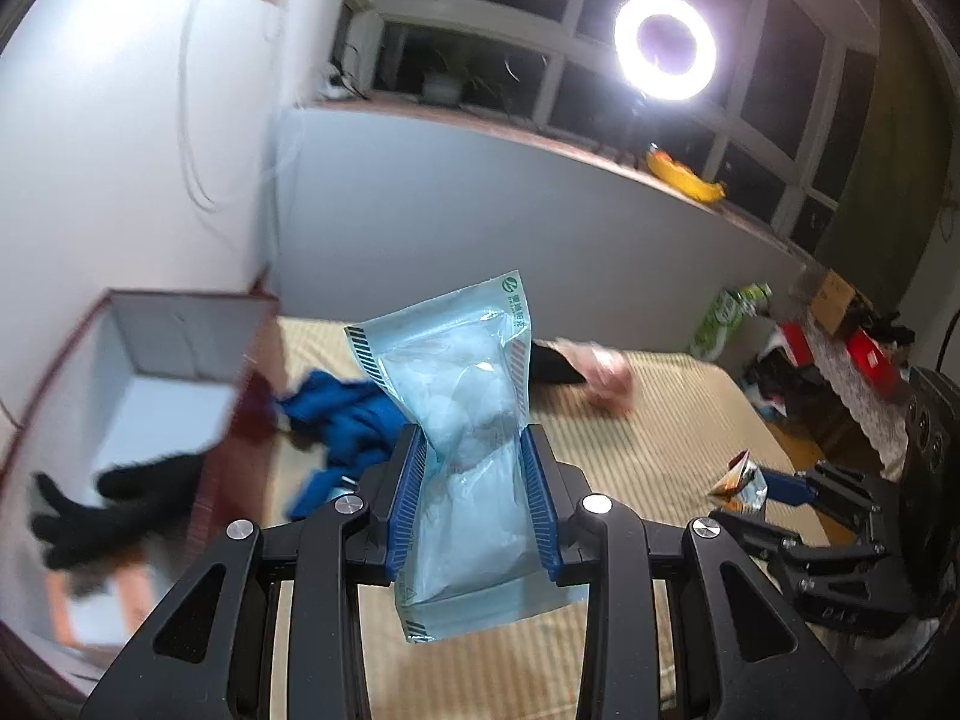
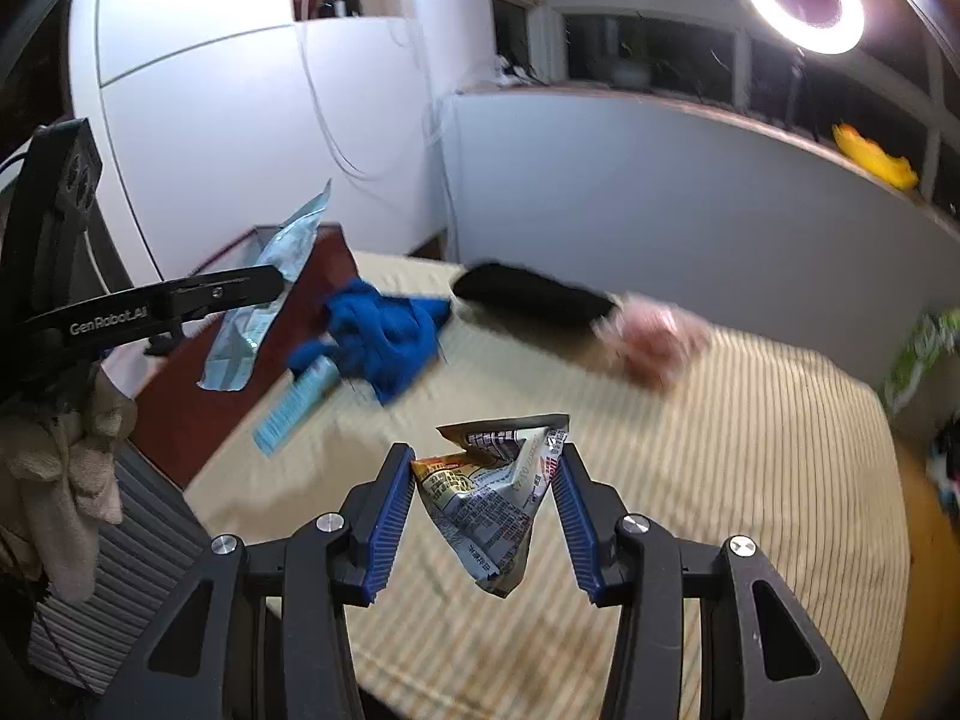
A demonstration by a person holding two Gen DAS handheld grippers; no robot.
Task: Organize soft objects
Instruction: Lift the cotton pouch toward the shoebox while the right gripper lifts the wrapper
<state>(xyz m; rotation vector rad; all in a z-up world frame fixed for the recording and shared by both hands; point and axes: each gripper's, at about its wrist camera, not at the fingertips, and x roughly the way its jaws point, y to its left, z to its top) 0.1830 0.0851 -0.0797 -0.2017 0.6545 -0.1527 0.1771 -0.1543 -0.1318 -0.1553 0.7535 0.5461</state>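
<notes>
My left gripper [image 1: 473,441] is shut on a pale blue plastic pouch of white padding [image 1: 456,420] and holds it above the striped bed. The pouch also shows in the right wrist view [image 2: 264,294], next to the dark red box. My right gripper [image 2: 487,459] is shut on a crumpled foil snack packet [image 2: 489,492], held above the bed; it also shows in the left wrist view [image 1: 741,483]. A blue cloth [image 2: 387,339], a black soft object [image 2: 531,294] and a pink soft object [image 2: 651,336] lie on the bed. A black glove [image 1: 114,501] hangs at the box.
A dark red box with a white inside [image 1: 162,372] stands at the bed's left edge. A small blue packet [image 2: 294,405] lies by it. The striped bed cover [image 2: 750,480] spreads right. Clutter and boxes [image 1: 840,324] sit beyond the bed's far right. A ring light [image 1: 665,45] glares above.
</notes>
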